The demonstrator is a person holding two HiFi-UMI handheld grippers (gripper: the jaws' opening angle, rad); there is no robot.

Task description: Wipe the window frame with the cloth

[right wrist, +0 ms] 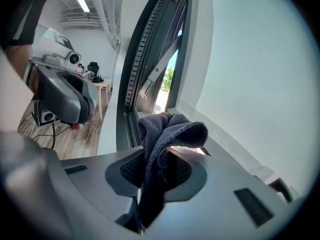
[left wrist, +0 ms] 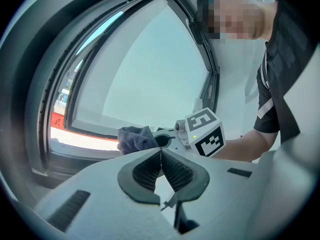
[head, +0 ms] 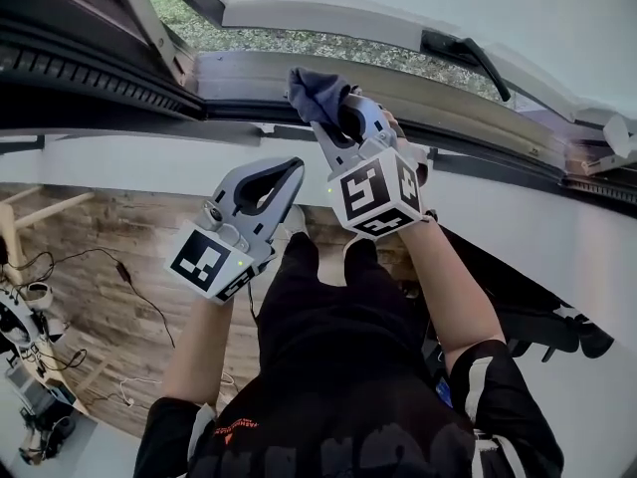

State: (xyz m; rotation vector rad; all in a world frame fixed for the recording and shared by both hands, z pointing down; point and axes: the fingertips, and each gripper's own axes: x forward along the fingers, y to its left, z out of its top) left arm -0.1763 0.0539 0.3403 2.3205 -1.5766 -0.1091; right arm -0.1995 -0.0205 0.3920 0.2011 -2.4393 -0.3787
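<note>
Cloth [head: 317, 93], dark blue-grey and bunched, sits at the tip of the right gripper [head: 333, 122], whose 2 jaws are pinched on it. In the right gripper view a fold runs down between the ribbed pads and its lower end disappears under the gripper body, while the upper bunch flops forward over the tips toward 1 o'clock. In the head view the bunch lies at 11 o'clock from that gripper's marker cube [head: 376, 192], against the grey lower rail of the window frame [head: 468, 98], beside the dark channel. Whether the fabric actually presses on the rail cannot be made out, since the bunch covers its own point of contact. The cube hides most of the hand that holds this gripper. The left gripper [head: 291, 170] is at 8 o'clock from the right one, apart from the frame and in front of the white sill [head: 119, 157]. Its jaws are pressed together at the tips with nothing between them, with only a small gap further back between the pads. A black handle [head: 468, 53] sits on the open sash at 2 o'clock from the cloth, and the sash's far edge is cut off by the picture. Grass [head: 299, 40] shows through the opening. At 8 o'clock lies wooden floor [head: 109, 227] with cables [head: 134, 282], partly cropped.
</note>
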